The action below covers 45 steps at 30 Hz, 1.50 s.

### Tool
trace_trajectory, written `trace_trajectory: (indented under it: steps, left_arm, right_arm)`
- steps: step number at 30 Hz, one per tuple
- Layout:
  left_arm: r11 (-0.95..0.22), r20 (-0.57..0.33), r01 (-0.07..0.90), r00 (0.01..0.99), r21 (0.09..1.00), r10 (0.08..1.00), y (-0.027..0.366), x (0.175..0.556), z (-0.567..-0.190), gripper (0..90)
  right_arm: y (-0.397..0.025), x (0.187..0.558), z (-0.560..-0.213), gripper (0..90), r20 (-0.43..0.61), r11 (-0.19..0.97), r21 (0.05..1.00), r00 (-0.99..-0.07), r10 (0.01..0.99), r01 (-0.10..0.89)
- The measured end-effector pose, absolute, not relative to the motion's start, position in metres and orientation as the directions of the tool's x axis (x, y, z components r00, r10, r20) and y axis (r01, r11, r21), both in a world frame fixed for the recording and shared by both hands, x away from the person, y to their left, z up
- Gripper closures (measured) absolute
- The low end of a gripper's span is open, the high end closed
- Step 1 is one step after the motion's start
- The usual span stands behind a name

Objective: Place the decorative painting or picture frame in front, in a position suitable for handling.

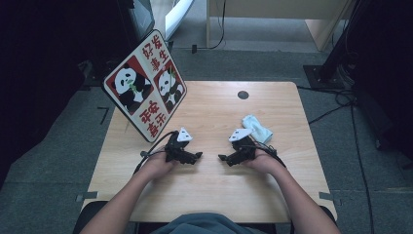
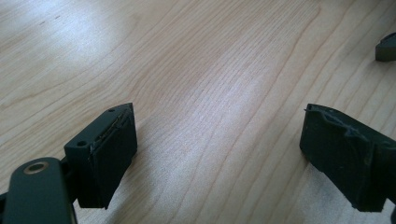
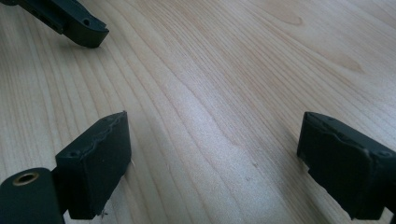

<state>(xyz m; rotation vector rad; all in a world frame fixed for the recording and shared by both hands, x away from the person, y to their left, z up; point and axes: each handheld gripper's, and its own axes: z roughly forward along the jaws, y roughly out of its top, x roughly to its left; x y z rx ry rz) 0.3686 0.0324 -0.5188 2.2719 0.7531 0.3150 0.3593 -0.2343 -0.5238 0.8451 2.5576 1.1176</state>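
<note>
Pale wooden table [image 1: 209,185] carries everything: left of its centre the black left gripper [image 1: 195,157] rests, jaws spread and empty; right of centre the black right gripper [image 1: 223,158] likewise. Beyond it lies a crumpled light-blue cloth [image 1: 258,126]. Work seems unstarted; reaching the cloth likely comes next.

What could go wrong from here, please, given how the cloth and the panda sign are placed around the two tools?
1. The left tool and right tool point at each other with jaws open; closing in carelessly could knock them together.
2. The panda sign overhangs the table edge beside the left tool; a bump may tip it off.
3. The light blue cloth lies just behind the right tool; its cable might snag and drag it.
</note>
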Motion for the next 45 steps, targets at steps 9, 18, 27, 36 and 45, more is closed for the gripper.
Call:
trace_trajectory:
  steps: [9,18,27,36,45]
  left_arm:
    - [-0.573,0.007,0.431,0.795,0.697,0.606,0.0322,0.3685,-0.5189,10.2]
    - [-0.572,0.007,0.432,0.794,0.697,0.608,0.0321,0.3683,-0.519,10.1]
    - [-0.571,0.007,0.434,0.792,0.697,0.611,0.0317,0.3681,-0.519,9.9]
    - [-0.568,0.007,0.437,0.789,0.697,0.615,0.0309,0.3678,-0.5191,9.4]
    - [-0.577,0.008,0.427,0.799,0.696,0.601,0.0314,0.3683,-0.519,9.2]
  right_arm:
    - [-0.2342,0.3595,-0.5238,9.7,0.022,0.546,0.728,-0.81,0.586,0.414]
    - [-0.2342,0.3594,-0.5238,9.7,0.022,0.545,0.729,-0.81,0.586,0.415]
    - [-0.2342,0.3594,-0.5238,9.7,0.022,0.545,0.729,-0.81,0.586,0.414]
    - [-0.2341,0.3595,-0.5239,9.7,0.022,0.544,0.73,-0.81,0.586,0.414]
    - [-0.2341,0.3594,-0.5239,9.7,0.023,0.544,0.729,-0.809,0.587,0.415]
